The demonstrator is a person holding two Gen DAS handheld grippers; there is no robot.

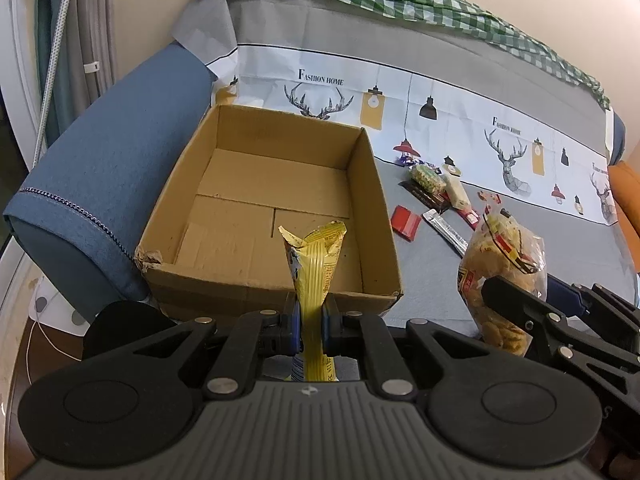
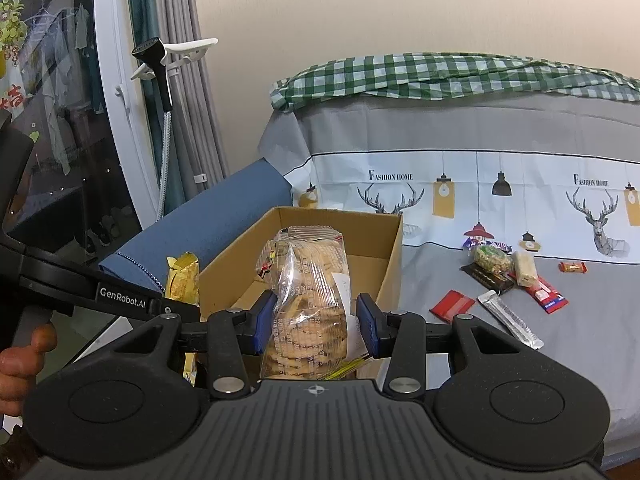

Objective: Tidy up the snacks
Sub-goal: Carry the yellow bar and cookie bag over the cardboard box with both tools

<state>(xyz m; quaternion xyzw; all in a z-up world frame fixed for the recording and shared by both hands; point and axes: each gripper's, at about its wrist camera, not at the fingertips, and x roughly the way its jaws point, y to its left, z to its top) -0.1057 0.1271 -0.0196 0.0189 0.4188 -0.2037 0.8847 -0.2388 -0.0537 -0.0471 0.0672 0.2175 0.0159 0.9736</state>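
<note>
An open cardboard box [image 1: 168,216] sits on the grey cloth against a blue sofa arm, with nothing lying inside it. My left gripper [image 1: 311,320] is shut on a yellow snack packet [image 1: 316,264], held upright just in front of the box's near wall. My right gripper [image 2: 316,318] is shut on a clear bag of biscuits [image 2: 308,292], held in front of the cardboard box [image 2: 394,264]. That biscuit bag [image 1: 504,276] also shows at the right of the left wrist view. The yellow packet [image 2: 184,276] appears at the left of the right wrist view.
Several small snacks lie on the grey cloth right of the box: a red packet [image 1: 406,222], a silver stick [image 1: 446,232], a green nut bar [image 1: 428,178] and a white bar [image 1: 456,192]. A blue sofa arm [image 1: 104,184] borders the box. A person's hand [image 2: 20,356] grips the left handle.
</note>
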